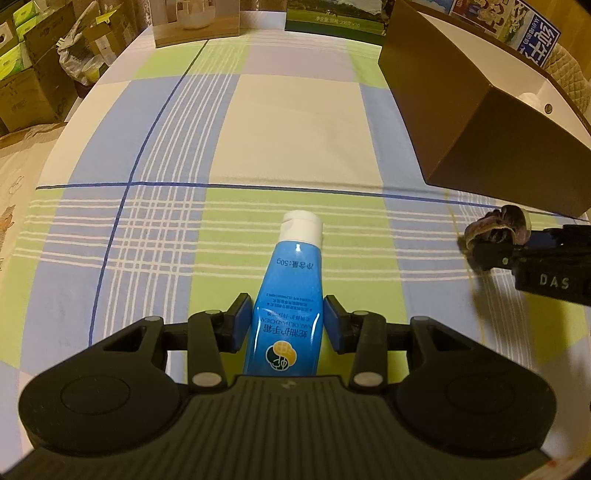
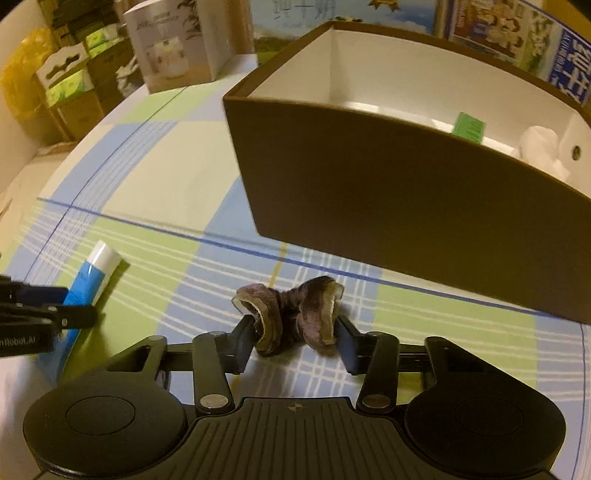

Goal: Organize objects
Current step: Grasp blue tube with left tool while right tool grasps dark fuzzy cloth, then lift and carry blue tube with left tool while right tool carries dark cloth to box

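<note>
A blue hand-cream tube with a white cap lies on the checked tablecloth, cap pointing away. My left gripper has its blue pads on both sides of the tube, closed against it. In the right wrist view the tube shows at the left. My right gripper is shut on a dark purple scrunchie and holds it just in front of the brown box. The scrunchie and right gripper also show in the left wrist view at the right.
The brown box has a white inside holding a green packet and a white item. Printed cartons stand along the table's far edge. Cardboard boxes are stacked beyond the table's left side.
</note>
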Demonstrator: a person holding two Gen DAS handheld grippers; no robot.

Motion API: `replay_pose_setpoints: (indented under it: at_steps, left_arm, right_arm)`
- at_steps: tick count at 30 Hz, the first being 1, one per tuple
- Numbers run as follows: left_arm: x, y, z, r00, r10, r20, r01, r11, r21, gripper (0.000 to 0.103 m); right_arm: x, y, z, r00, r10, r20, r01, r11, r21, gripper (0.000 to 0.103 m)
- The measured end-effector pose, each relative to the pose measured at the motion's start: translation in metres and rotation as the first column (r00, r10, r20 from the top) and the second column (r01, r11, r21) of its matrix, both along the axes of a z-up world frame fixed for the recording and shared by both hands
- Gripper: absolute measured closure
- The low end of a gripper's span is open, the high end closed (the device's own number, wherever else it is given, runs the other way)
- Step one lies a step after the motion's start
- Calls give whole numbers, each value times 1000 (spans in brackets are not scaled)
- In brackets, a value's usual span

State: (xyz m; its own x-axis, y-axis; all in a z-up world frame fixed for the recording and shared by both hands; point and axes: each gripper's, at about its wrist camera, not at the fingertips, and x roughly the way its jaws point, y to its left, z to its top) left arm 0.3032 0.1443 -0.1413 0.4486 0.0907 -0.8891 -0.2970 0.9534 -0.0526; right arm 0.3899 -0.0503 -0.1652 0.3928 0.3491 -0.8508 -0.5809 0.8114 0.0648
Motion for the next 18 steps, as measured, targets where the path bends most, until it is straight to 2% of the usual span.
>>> replay_pose_setpoints:
  at_steps: [7,15,18]
  left_arm:
    - [4,-6,0,1000,-8,-20,9,999,33,66]
    - [1,-19,0,999,-29,-26,30,999,29,67]
    - [-2,-30,1,998,-48,-29,49,999,7,67]
  right_arm:
    - [-8,-9,-4,999,33,-18,-32,999,31,83]
    - [-22,-29,1,999,23,-46,-21,999,44,85]
    - [-29,-41,3,998,5,-58,-3,999,41,85]
